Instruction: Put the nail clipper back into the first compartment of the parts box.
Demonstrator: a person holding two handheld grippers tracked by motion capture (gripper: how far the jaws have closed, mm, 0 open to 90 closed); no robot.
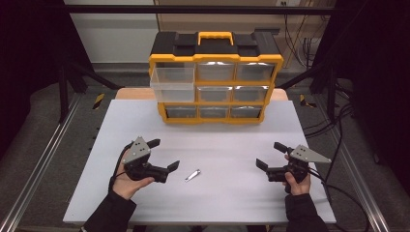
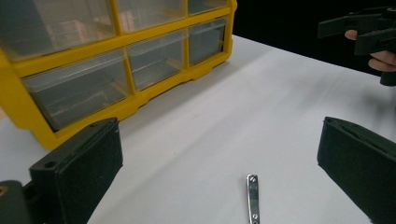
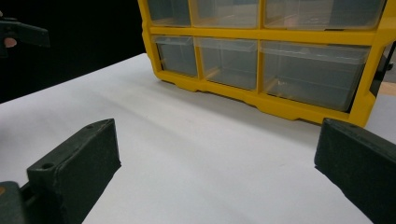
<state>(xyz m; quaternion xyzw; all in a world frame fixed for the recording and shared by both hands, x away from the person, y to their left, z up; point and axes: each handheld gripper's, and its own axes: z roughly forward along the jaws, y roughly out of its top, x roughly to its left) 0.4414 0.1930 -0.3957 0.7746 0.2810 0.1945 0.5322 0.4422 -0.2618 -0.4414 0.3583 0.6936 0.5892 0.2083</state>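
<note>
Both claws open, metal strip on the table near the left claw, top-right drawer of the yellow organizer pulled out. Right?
Not quite: the pulled-out drawer is at the top left of the yellow organizer, not top right, as the high view shows. The rest holds: left claw and right claw are open, and the metal strip lies on the table near the left claw.

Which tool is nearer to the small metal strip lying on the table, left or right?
Left. The left tool is just left of the metal strip, jaws open toward it. The right tool sits well off to its right, across bare table.
</note>
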